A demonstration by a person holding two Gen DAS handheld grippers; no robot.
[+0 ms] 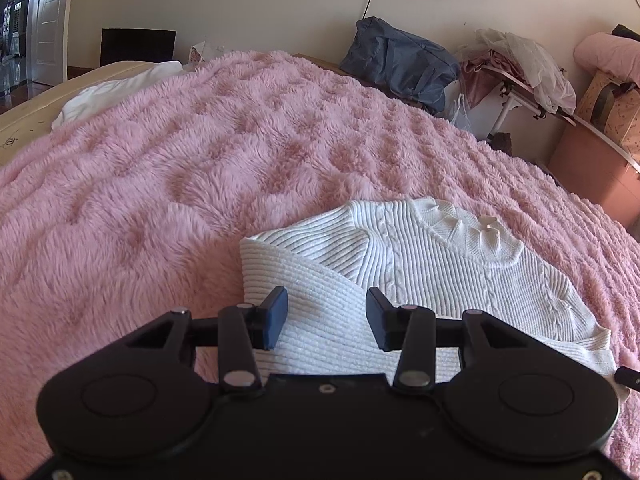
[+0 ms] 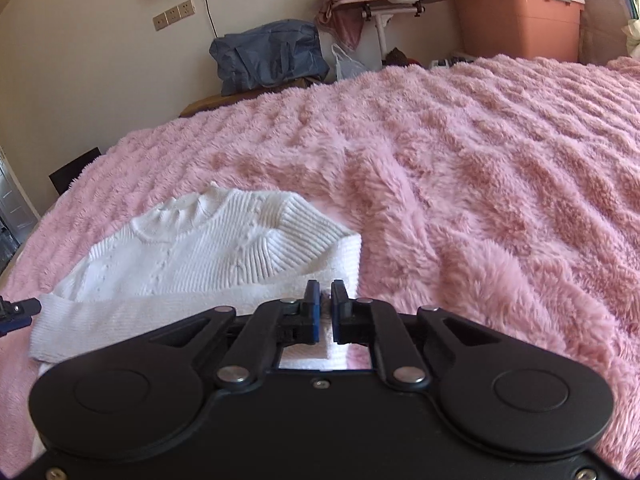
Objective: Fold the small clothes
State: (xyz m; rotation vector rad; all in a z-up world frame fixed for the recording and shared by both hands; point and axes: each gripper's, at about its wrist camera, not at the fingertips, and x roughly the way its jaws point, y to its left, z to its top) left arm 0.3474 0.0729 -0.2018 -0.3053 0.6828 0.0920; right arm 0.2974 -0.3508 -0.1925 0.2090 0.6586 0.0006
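Observation:
A small white ribbed knit sweater [image 1: 432, 256] lies on a fluffy pink blanket [image 1: 200, 152], collar toward the far side, with both sleeves folded across its front. My left gripper [image 1: 326, 318] is open, its fingers hovering over the folded left sleeve with nothing between them. In the right wrist view the sweater [image 2: 208, 248] lies left of centre on the blanket [image 2: 480, 160]. My right gripper [image 2: 325, 306] is shut, with no cloth visible between its pads, just above the folded right sleeve. The tip of the left gripper shows at the left edge [image 2: 18, 308].
A white cloth [image 1: 116, 92] lies at the blanket's far left. Beyond the bed stand a blue bag [image 1: 400, 60], a small table piled with clothes [image 1: 516, 60], and a pink storage bin [image 2: 520, 20]. A door [image 1: 48, 20] is at far left.

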